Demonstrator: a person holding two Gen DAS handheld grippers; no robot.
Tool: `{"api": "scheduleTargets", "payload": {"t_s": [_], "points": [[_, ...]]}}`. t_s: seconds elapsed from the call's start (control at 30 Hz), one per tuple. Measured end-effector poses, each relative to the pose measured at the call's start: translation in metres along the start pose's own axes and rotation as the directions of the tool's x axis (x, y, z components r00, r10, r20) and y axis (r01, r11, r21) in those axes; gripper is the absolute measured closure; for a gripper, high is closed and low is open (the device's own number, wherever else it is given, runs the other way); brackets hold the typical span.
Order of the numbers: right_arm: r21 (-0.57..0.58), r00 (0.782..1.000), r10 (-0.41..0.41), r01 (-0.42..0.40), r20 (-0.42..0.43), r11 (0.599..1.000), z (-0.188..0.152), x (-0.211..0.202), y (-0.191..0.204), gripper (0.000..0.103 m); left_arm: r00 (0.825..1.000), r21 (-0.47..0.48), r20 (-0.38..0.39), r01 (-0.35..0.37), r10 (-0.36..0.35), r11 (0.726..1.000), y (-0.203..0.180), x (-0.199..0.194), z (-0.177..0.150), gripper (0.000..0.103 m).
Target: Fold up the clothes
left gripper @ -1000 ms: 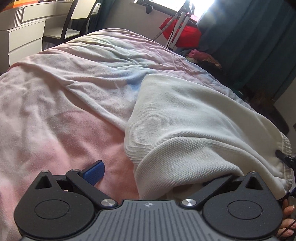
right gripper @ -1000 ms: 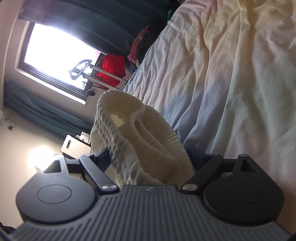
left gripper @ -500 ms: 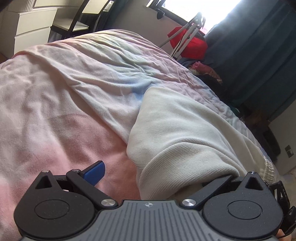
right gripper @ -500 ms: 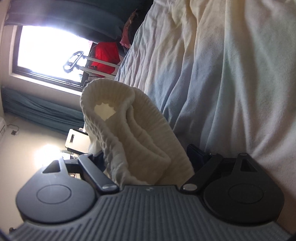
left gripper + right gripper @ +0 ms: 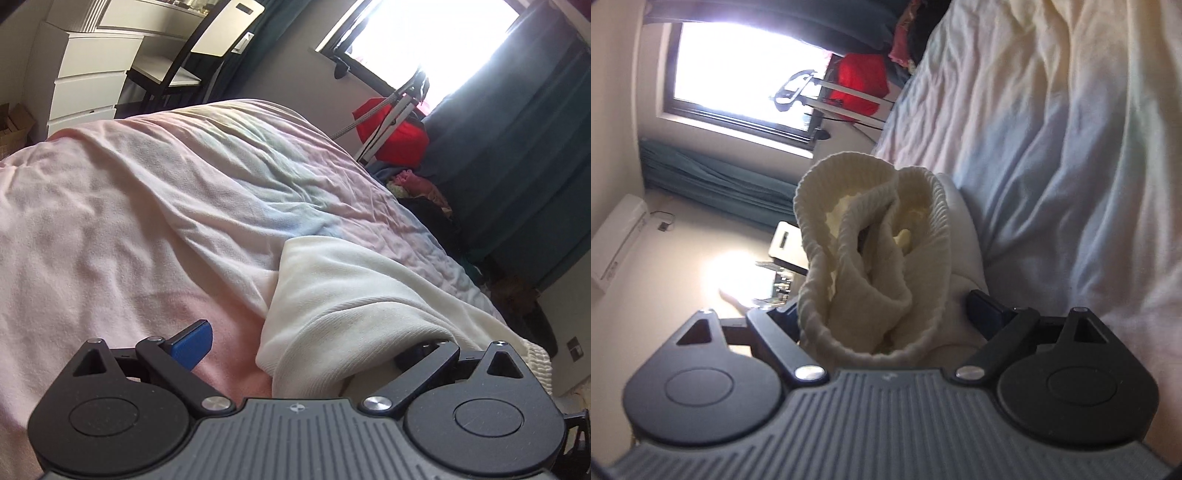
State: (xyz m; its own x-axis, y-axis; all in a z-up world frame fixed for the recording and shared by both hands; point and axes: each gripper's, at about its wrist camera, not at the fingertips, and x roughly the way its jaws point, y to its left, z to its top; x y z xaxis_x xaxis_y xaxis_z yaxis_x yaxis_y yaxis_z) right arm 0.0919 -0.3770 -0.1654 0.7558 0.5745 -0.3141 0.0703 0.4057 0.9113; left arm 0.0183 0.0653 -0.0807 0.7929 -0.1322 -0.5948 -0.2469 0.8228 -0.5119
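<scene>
A cream white knit garment point(image 5: 354, 295) lies on the bed, running from the right side toward my left gripper point(image 5: 306, 347). The left gripper's jaws stand wide apart; its blue left fingertip point(image 5: 192, 345) is bare over the sheet, and the cloth drapes over the right finger. In the right wrist view the garment's ribbed hem point(image 5: 871, 258) is bunched and stands up between the fingers of my right gripper point(image 5: 882, 317), which holds it above the bed's edge.
The bed has a crumpled pastel pink and blue sheet point(image 5: 147, 221). A white drawer unit point(image 5: 88, 77) and a chair point(image 5: 192, 48) stand at the far left. A red bag point(image 5: 391, 136), a clothes pile point(image 5: 417, 188) and dark curtains point(image 5: 517, 147) are by the window.
Both grippers have moved along the bed and tilted. The garment has been drawn along with them, and the ribbed hem has bunched up and opened more in the right gripper.
</scene>
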Motion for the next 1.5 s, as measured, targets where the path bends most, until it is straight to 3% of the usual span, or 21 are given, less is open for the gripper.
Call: {"api": "scheduleTargets", "payload": {"t_s": [0.17, 0.33, 0.4, 0.47, 0.5, 0.63, 0.77, 0.83, 0.93, 1.03, 1.1, 1.5], "points": [[-0.122, 0.984, -0.163, 0.155, -0.065, 0.980, -0.014, 0.018, 0.002, 0.013, 1.000, 0.008, -0.020, -0.007, 0.007, 1.000, 0.001, 0.001, -0.003, 0.002], [-0.214, 0.988, -0.147, 0.133, -0.050, 0.968, -0.021, 0.020, 0.020, 0.012, 0.996, 0.003, -0.083, -0.014, 0.015, 1.000, 0.003, 0.000, -0.006, 0.002], [-0.260, 0.986, -0.162, 0.147, -0.037, 0.954, -0.023, 0.019, 0.027, 0.020, 0.991, -0.024, -0.133, 0.027, -0.030, 0.999, 0.006, -0.005, -0.008, 0.003], [-0.331, 0.971, -0.236, 0.210, -0.038, 0.920, -0.028, 0.017, 0.035, 0.036, 0.981, -0.037, -0.164, 0.094, -0.099, 0.995, 0.008, -0.014, -0.008, 0.002], [-0.348, 0.967, -0.251, 0.224, -0.033, 0.910, -0.025, 0.022, 0.040, 0.038, 0.976, -0.046, -0.175, 0.125, -0.131, 0.991, 0.009, -0.020, -0.007, 0.002], [-0.336, 0.967, -0.253, 0.241, 0.009, 0.911, -0.019, 0.019, 0.045, 0.048, 0.950, -0.153, -0.129, 0.264, -0.284, 0.952, 0.023, -0.035, 0.001, 0.000], [-0.357, 0.965, -0.258, 0.255, 0.042, 0.898, -0.024, 0.015, 0.049, 0.048, 0.958, -0.206, -0.097, 0.247, -0.271, 0.947, 0.027, -0.017, 0.009, 0.000], [-0.355, 0.964, -0.263, 0.261, 0.043, 0.898, -0.024, 0.016, 0.047, 0.048, 0.961, -0.242, -0.133, 0.205, -0.241, 0.949, 0.029, 0.004, 0.009, 0.001], [-0.336, 0.965, -0.258, 0.259, 0.049, 0.905, -0.024, 0.017, 0.042, 0.048, 0.951, -0.297, -0.185, 0.185, -0.247, 0.937, 0.034, 0.029, 0.003, 0.005], [-0.352, 0.964, -0.258, 0.265, 0.067, 0.898, -0.027, 0.016, 0.046, 0.048, 0.941, -0.312, -0.184, 0.218, -0.284, 0.925, 0.034, 0.033, 0.001, 0.004], [-0.354, 0.964, -0.254, 0.267, 0.082, 0.896, -0.029, 0.016, 0.048, 0.048, 0.944, -0.299, -0.179, 0.216, -0.277, 0.929, 0.034, 0.032, 0.000, 0.004], [-0.413, 0.979, -0.140, 0.189, 0.146, 0.891, -0.035, 0.004, 0.079, 0.054, 0.968, -0.214, -0.104, 0.200, -0.226, 0.956, 0.026, 0.005, -0.003, 0.048]]}}
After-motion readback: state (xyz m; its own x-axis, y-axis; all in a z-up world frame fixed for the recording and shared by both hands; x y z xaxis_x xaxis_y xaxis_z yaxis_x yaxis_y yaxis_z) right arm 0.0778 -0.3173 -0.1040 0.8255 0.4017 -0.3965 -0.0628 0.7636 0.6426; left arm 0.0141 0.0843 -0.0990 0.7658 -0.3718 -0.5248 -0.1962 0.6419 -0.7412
